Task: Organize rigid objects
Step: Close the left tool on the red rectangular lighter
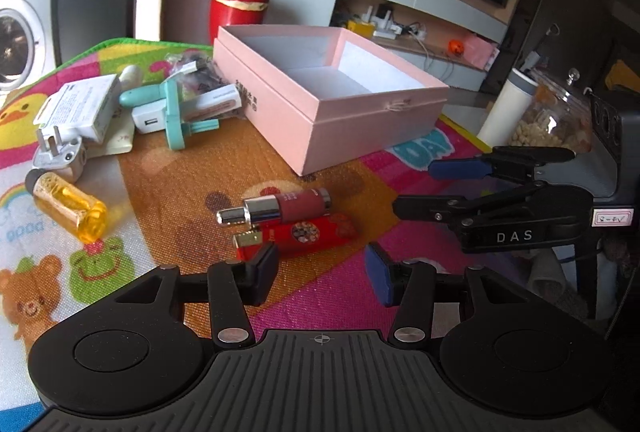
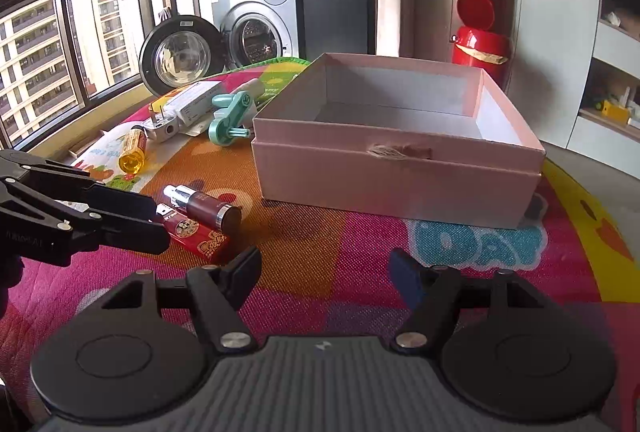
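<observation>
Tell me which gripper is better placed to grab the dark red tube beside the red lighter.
Left, probably. The left gripper hangs open just short of the dark red tube and red lighter. The right gripper faces the pink box, tube off to its side.

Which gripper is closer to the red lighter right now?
Left. The left gripper hangs open just short of the red lighter, one finger beside it. The right gripper, also open, sits farther off, over bare mat.

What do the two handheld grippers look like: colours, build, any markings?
Both are black plastic with ribbed bases, round side discs and silver pivot screws. The left gripper has one black pad and one blue. The right gripper likewise; the left view shows white "DAS" lettering and a handwritten sticker on it.
</observation>
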The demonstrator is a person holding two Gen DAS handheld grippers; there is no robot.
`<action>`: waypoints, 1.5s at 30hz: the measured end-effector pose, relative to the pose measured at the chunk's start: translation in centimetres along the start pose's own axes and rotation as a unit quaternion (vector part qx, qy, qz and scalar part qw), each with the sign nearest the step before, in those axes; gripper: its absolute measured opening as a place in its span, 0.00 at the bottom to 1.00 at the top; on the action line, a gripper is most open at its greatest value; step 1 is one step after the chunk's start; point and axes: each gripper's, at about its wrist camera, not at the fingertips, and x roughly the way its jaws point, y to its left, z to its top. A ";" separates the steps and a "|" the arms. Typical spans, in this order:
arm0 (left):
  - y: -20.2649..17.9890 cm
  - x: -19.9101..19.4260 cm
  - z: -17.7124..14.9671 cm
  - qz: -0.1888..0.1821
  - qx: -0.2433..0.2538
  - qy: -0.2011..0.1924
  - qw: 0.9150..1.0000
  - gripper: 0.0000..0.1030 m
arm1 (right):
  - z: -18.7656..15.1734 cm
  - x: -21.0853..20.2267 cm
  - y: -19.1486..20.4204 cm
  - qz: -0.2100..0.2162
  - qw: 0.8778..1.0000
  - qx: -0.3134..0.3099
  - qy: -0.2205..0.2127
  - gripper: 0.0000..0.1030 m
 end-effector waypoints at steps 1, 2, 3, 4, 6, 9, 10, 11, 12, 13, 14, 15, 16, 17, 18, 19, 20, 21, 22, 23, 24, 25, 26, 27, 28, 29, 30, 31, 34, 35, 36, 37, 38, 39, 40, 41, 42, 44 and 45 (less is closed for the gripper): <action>-0.9 0.0 -0.1 -0.012 0.019 0.009 1.000 0.51 | -0.1 0.0 -0.3 -0.001 1.000 0.007 0.001 0.69; -1.6 0.0 -0.2 -0.012 0.035 0.010 0.999 0.51 | -0.1 0.0 -0.8 0.000 1.000 0.018 0.004 0.69; -2.0 0.0 -0.1 -0.001 0.046 0.006 0.999 0.51 | -0.1 0.1 -1.3 0.001 0.999 0.033 0.006 0.69; -2.2 0.0 0.0 0.015 0.056 0.000 0.998 0.51 | -0.1 0.2 -1.7 0.002 0.999 0.047 0.008 0.69; -2.0 0.1 0.3 0.055 0.064 -0.011 0.996 0.50 | -0.1 0.2 -2.4 0.004 0.998 0.070 0.009 0.69; 0.6 0.9 1.3 0.069 0.019 -0.011 0.997 0.48 | -0.2 0.0 -2.9 0.010 0.996 0.087 0.006 0.70; 1.5 1.2 1.4 0.060 0.002 -0.008 0.998 0.48 | -0.2 -0.1 -2.9 0.009 0.996 0.089 0.005 0.70; 2.3 1.4 1.6 0.049 -0.013 -0.014 0.999 0.48 | -0.2 -0.1 -2.9 0.009 0.996 0.089 0.004 0.70; 3.0 1.6 1.7 0.033 -0.032 -0.007 0.999 0.48 | -0.3 -0.1 -2.9 0.009 0.996 0.090 0.003 0.70; 3.3 1.7 1.8 0.017 -0.047 0.002 0.999 0.48 | -0.3 -0.1 -2.9 0.008 0.996 0.091 0.003 0.70; 3.2 1.9 1.9 -0.010 -0.054 0.015 0.998 0.48 | -0.3 -0.2 -2.9 0.007 0.996 0.092 0.002 0.70; 2.6 1.8 1.8 -0.027 -0.038 0.024 0.999 0.48 | -0.4 -0.3 -2.9 0.008 0.996 0.094 0.001 0.70; 1.7 1.8 1.6 -0.033 -0.013 0.032 0.999 0.48 | -0.4 -0.3 -3.0 0.009 0.995 0.096 0.001 0.70; 0.7 1.8 1.4 -0.030 0.015 0.040 0.999 0.48 | -0.4 -0.3 -3.0 0.010 0.995 0.098 0.000 0.70; -0.7 1.8 1.1 -0.016 0.049 0.045 0.998 0.48 | -0.3 -0.3 -3.0 0.011 0.995 0.098 0.000 0.71; -1.4 1.8 1.0 -0.001 0.068 0.045 0.997 0.48 | -0.3 -0.2 -2.9 0.012 0.995 0.098 0.000 0.72; -2.5 2.2 0.8 0.019 0.084 0.046 0.995 0.48 | -0.3 -0.2 -2.9 0.012 0.995 0.096 0.000 0.72; -3.1 2.6 0.8 0.035 0.090 0.045 0.994 0.48 | -0.3 -0.2 -2.8 0.011 0.995 0.096 0.000 0.72; -3.4 2.9 0.9 0.046 0.091 0.042 0.994 0.48 | -0.3 -0.2 -2.8 0.011 0.995 0.096 0.000 0.72; -3.7 3.3 1.0 0.053 0.090 0.041 0.994 0.49 | -0.3 -0.2 -2.8 0.012 0.995 0.096 -0.001 0.72; -3.8 3.6 1.2 0.059 0.086 0.039 0.994 0.50 | -0.3 -0.2 -2.8 0.011 0.995 0.097 -0.001 0.72; -3.8 3.8 1.4 0.063 0.079 0.041 0.994 0.50 | -0.5 -0.2 -3.0 0.010 0.995 0.099 -0.003 0.72; -3.8 3.9 1.6 0.065 0.066 0.044 0.995 0.49 | -0.5 -0.3 -3.0 0.009 0.995 0.100 -0.004 0.72; -3.6 3.9 1.7 0.066 0.053 0.046 0.995 0.49 | -0.5 -0.3 -3.0 0.009 0.995 0.101 -0.005 0.72; -3.4 3.8 1.7 0.067 0.047 0.046 0.996 0.49 | -0.6 -0.3 -3.1 0.009 0.995 0.103 -0.006 0.72; -3.4 3.7 1.5 0.068 0.048 0.043 0.996 0.48 | -0.6 -0.3 -3.1 0.009 0.995 0.103 -0.006 0.72; -3.6 3.5 1.2 0.072 0.059 0.035 0.995 0.48 | -0.6 -0.3 -3.0 0.008 0.995 0.102 -0.007 0.72; -3.8 3.4 0.9 0.077 0.068 0.027 0.994 0.48 | -0.6 -0.3 -2.9 0.006 0.995 0.100 -0.007 0.72; -3.9 2.6 -0.1 0.087 0.056 0.003 0.995 0.25 | -0.5 -0.2 -2.3 -0.004 0.996 0.084 -0.006 0.72; -3.8 2.2 -0.4 0.086 0.046 -0.004 0.995 0.26 | -0.5 -0.2 -2.0 -0.010 0.997 0.073 -0.006 0.72; -3.6 1.8 -0.8 0.082 0.031 -0.010 0.996 0.26 | -0.4 -0.3 -1.6 -0.015 0.998 0.061 -0.007 0.72; -3.3 1.3 -1.2 0.078 0.017 -0.017 0.997 0.26 | -0.4 -0.4 -0.7 -0.024 0.999 0.036 -0.010 0.72; -3.0 0.7 -1.7 0.078 0.005 -0.023 0.997 0.26 | -0.2 -0.5 0.3 -0.029 0.999 0.011 -0.015 0.72; -2.7 0.1 -2.1 0.081 -0.003 -0.029 0.996 0.26 | 0.1 -0.7 1.3 -0.031 0.999 -0.015 -0.021 0.72; -2.3 -0.8 -2.7 0.087 -0.012 -0.037 0.995 0.26 | 0.4 -0.9 2.3 -0.028 0.999 -0.037 -0.027 0.72; -1.9 -1.6 -3.1 0.092 -0.021 -0.045 0.995 0.26 | 1.0 -1.1 3.4 -0.021 0.998 -0.059 -0.033 0.72; -1.5 -2.3 -3.4 0.097 -0.029 -0.051 0.994 0.26 | 1.6 -1.1 4.3 -0.014 0.997 -0.072 -0.037 0.71; -0.3 -4.0 -4.1 0.109 -0.054 -0.066 0.990 0.26 | 3.8 -0.8 6.6 -0.002 0.994 -0.104 -0.045 0.68; 0.1 -4.6 -4.3 0.115 -0.062 -0.071 0.989 0.26 | 4.7 -0.5 7.5 0.002 0.993 -0.112 -0.047 0.67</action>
